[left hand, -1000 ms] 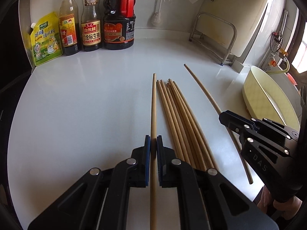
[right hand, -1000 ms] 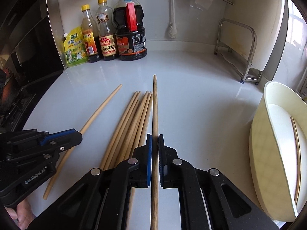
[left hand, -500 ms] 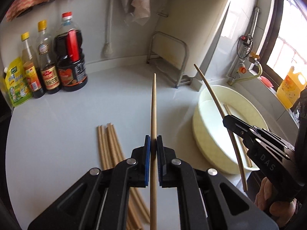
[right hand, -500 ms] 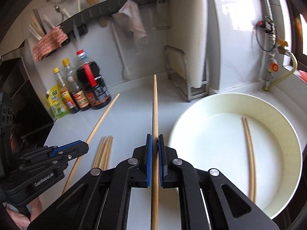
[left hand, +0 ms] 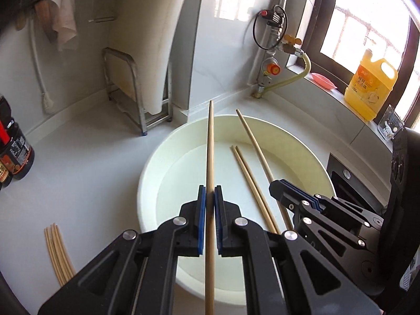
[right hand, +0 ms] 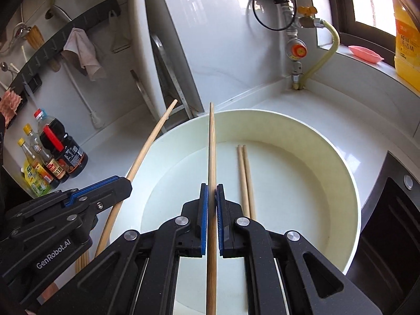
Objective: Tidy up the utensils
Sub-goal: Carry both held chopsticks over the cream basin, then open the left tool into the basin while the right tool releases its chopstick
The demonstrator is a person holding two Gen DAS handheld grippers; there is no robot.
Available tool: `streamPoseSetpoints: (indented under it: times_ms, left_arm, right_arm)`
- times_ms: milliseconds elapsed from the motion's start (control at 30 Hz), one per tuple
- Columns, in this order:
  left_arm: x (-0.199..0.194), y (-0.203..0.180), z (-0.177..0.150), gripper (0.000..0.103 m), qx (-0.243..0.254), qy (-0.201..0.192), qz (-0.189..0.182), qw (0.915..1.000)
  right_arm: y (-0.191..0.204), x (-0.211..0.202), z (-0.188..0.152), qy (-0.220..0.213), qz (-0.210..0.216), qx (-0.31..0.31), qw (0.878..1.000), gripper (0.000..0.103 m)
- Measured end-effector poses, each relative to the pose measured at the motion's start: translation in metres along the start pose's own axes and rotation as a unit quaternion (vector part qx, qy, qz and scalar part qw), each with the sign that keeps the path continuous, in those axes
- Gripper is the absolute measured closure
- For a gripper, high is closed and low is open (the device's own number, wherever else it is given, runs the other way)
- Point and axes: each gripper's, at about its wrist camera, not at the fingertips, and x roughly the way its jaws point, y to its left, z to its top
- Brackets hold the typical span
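My left gripper (left hand: 209,197) is shut on a wooden chopstick (left hand: 210,152) held above the cream round basin (left hand: 155,157). My right gripper (right hand: 212,197) is shut on another chopstick (right hand: 212,152), also over the basin (right hand: 341,162). Two chopsticks (right hand: 245,178) lie side by side on the basin floor; they also show in the left wrist view (left hand: 249,178). The right gripper (left hand: 283,186) and its chopstick (left hand: 253,139) show at the right of the left wrist view. The left gripper (right hand: 123,183) and its chopstick (right hand: 147,147) show at the left of the right wrist view. Several chopsticks (left hand: 57,252) remain on the white counter.
Sauce bottles (right hand: 52,155) stand by the back wall. A metal rack (left hand: 131,89) holds a white board. A gas valve and hose (right hand: 299,47) are on the wall. A yellow detergent jug (left hand: 370,86) is on the sill. A black stove (right hand: 388,223) lies right of the basin.
Both grippers lifted their chopsticks off the counter and swung right, from beside the loose bundle to above the basin.
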Motion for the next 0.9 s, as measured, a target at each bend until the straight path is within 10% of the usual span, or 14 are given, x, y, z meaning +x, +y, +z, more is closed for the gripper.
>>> streamPoseSetpoints:
  times_ms: [233, 400, 900]
  left_arm:
    - [0.031, -0.006, 0.003, 0.094, 0.002, 0.025, 0.002, 0.9997]
    - [0.027, 0.002, 0.002, 0.065, -0.008, 0.016, 0.012, 0.9998]
    - [-0.03, 0.055, -0.027, 0.06, -0.048, -0.019, 0.059, 0.9969]
  right_arm:
    - [-0.019, 0.011, 0.001, 0.016, -0.008, 0.024, 1.0, 0.097]
    - [-0.016, 0.011, 0.0, 0.016, -0.016, 0.023, 0.999, 0.097]
    - [0.026, -0.011, 0.0, -0.002, 0.023, -0.015, 1.0, 0.096]
